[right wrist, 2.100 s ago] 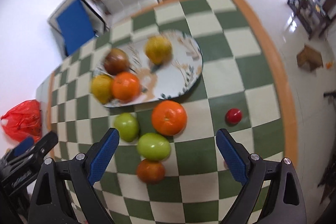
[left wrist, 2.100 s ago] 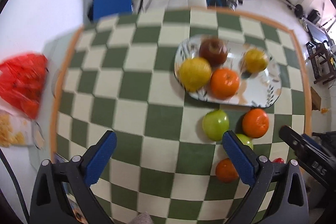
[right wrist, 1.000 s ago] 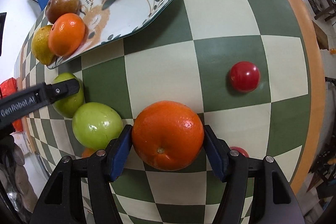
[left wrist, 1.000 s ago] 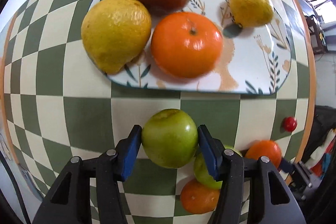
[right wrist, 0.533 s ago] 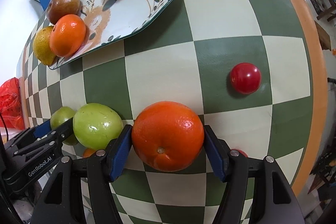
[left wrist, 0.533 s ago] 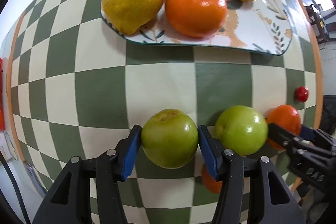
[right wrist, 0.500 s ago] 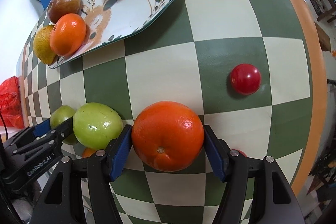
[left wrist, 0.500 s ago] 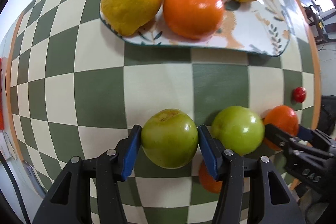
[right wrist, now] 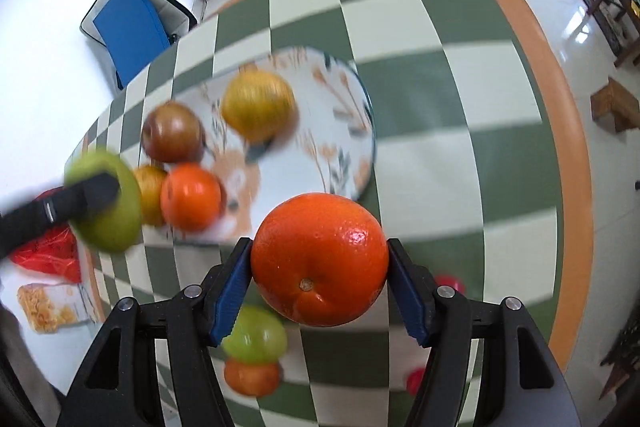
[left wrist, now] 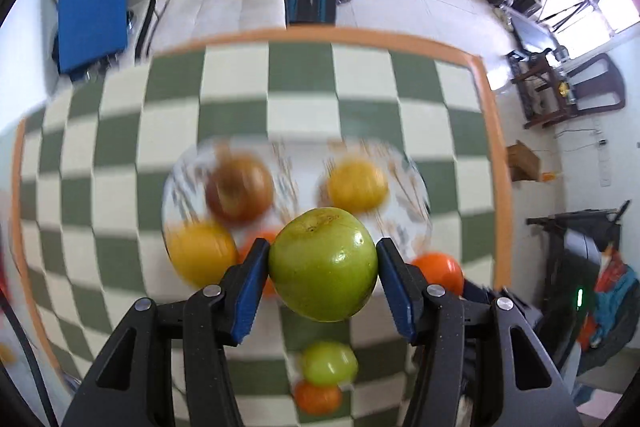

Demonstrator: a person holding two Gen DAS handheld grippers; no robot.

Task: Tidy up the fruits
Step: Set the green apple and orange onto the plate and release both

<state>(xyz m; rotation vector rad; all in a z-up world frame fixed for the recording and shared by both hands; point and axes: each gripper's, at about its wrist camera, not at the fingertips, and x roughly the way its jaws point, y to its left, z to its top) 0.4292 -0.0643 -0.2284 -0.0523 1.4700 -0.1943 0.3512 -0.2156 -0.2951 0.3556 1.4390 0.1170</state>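
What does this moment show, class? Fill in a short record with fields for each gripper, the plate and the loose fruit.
left gripper: shut on green apple, lifted
right gripper: shut on large orange, lifted
plate: red apple, two yellow fruits, small orange
loose on table: second green apple, another orange, small red fruits
image quality: background motion-blurred

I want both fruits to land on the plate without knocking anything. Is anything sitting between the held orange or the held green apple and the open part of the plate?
Nothing visible blocks the orange: the plate's near right side is bare. The green apple hangs over the plate's crowded side, where a yellow fruit and an orange fruit lie beneath it.
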